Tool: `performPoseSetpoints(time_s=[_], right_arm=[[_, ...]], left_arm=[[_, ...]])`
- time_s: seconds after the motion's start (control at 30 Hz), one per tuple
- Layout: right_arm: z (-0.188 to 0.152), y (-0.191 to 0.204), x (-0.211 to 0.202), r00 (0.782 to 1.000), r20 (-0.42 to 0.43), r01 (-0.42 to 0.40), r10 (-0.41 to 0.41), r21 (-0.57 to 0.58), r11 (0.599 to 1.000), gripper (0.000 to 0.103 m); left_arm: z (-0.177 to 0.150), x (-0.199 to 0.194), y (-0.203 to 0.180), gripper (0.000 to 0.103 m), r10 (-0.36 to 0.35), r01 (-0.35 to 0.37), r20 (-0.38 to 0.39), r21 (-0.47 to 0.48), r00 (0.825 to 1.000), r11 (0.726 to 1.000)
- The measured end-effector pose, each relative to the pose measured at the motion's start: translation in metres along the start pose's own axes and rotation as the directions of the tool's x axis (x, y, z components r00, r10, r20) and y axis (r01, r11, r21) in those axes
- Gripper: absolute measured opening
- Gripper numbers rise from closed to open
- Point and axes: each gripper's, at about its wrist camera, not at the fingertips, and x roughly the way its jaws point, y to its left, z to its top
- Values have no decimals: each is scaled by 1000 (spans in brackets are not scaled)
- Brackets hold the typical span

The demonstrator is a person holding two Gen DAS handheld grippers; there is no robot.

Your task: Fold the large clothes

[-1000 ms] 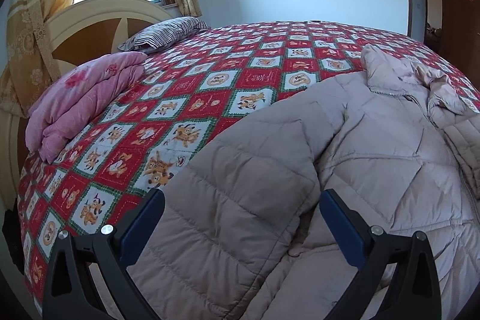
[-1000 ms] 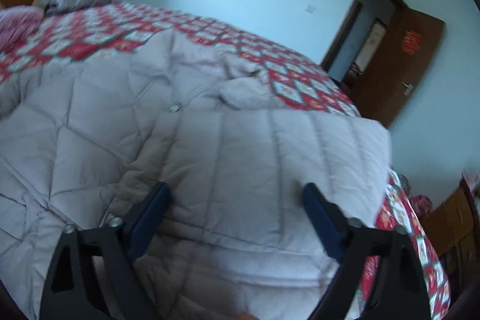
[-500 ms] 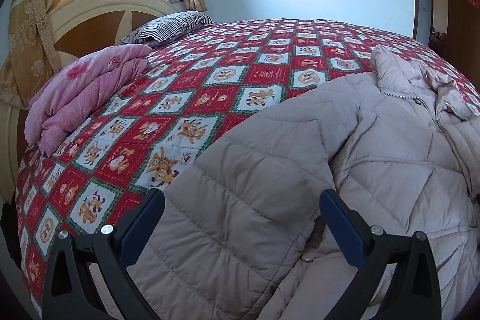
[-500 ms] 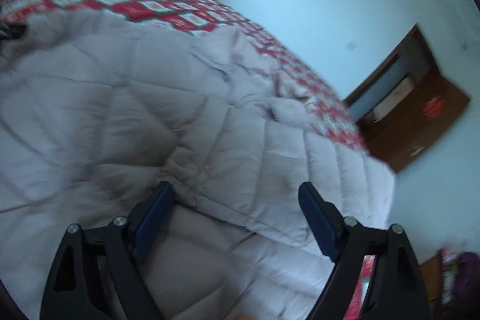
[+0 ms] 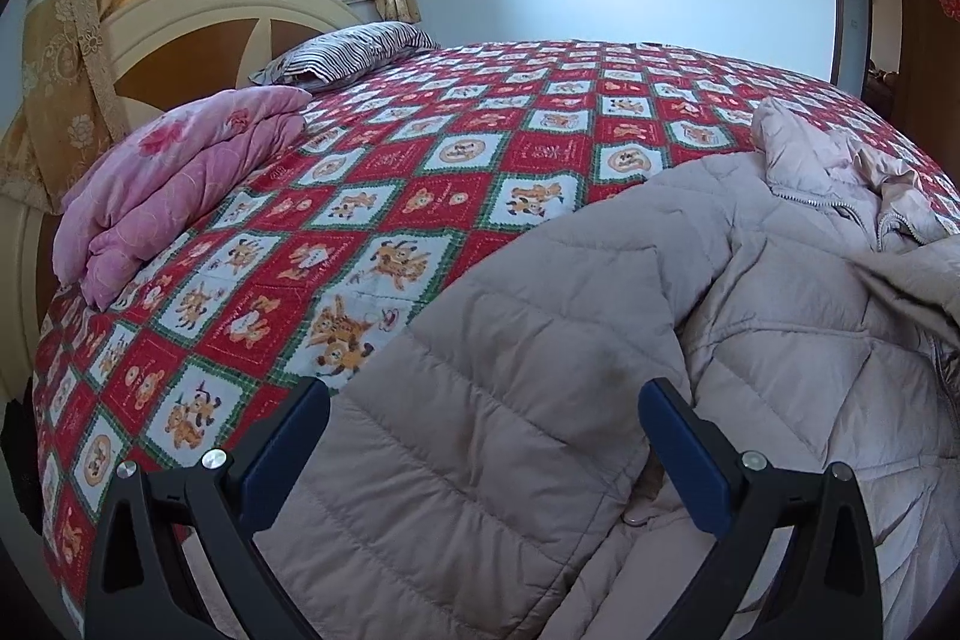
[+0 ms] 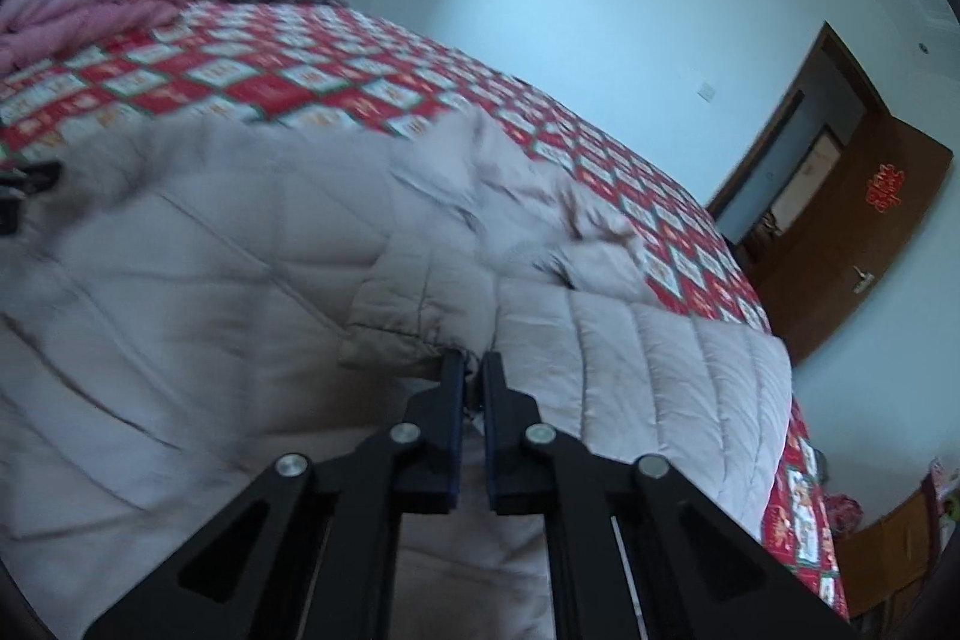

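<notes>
A beige quilted puffer coat (image 5: 570, 370) lies spread on the bed; it also shows in the right wrist view (image 6: 210, 310). My left gripper (image 5: 480, 436) is open, its blue-padded fingers (image 5: 288, 436) straddling the coat's left sleeve just above it. My right gripper (image 6: 473, 370) is shut on the cuff end of the coat's right sleeve (image 6: 414, 322), which is folded over the coat's front. The coat's collar and zipper (image 5: 840, 202) lie at the far right.
The bed has a red patchwork quilt (image 5: 420, 196) with cartoon squares. A folded pink blanket (image 5: 174, 184) and a striped pillow (image 5: 348, 51) lie by the headboard (image 5: 198, 33). A wooden door (image 6: 852, 232) stands at the right.
My right gripper swung over the coat and closed on the right sleeve's cuff. My left gripper stayed open over the left sleeve, drifting only slightly.
</notes>
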Motion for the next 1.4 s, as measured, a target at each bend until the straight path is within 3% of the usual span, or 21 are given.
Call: performPoseSetpoints(time_s=[0.13,0.23,0.3,0.33,0.37,0.47,0.57,0.67,0.73,0.77,0.9,1.0,1.17,1.33,1.4], right_arm=[[10,20,-12,996,38,-76,76,13,997,7],[8,33,6,987,-7,-159,159,44,986,9],[3,36,21,974,-48,-216,220,65,974,20],[-1,35,24,966,-75,-244,249,77,967,43],[-2,33,21,959,-77,-264,272,98,960,59],[-9,9,-11,928,-19,-360,372,209,909,60],[-13,-24,-43,908,71,-416,413,276,866,60],[-13,-71,-58,950,129,-312,284,330,891,60],[-16,-104,-50,977,125,-210,175,390,897,60],[-22,-132,-38,991,100,-120,83,451,885,60],[-43,-203,2,997,47,14,-52,600,800,60],[-52,-225,35,999,28,-3,-20,645,764,60],[-64,-209,84,993,-36,-69,114,603,795,60],[-91,-186,102,987,-78,-67,139,593,803,60],[-96,-180,98,990,-84,-43,113,583,811,60]], left_arm=[[5,-1,4,102,11,-11,5,-4,1000,1000],[10,-2,4,102,20,-20,-4,4,1000,1000],[15,-8,3,102,22,-22,4,19,1000,1000],[19,-13,3,102,26,-27,14,27,1000,999],[23,-17,2,102,28,-29,22,32,999,999],[39,-30,-2,102,14,-14,31,25,999,1000],[61,-43,-19,102,-16,16,45,-2,999,1000],[82,-52,-58,102,-42,43,61,-8,997,999],[89,-51,-89,102,-39,40,77,-13,996,999],[91,-49,-99,102,-35,36,75,-17,997,999],[89,-24,-160,102,19,-19,72,6,997,1000],[81,0,-192,102,78,-82,77,57,994,995],[59,51,-221,102,218,-224,53,182,975,957],[45,64,-215,102,211,-224,84,210,974,952],[43,66,-211,102,197,-211,88,210,977,955]])
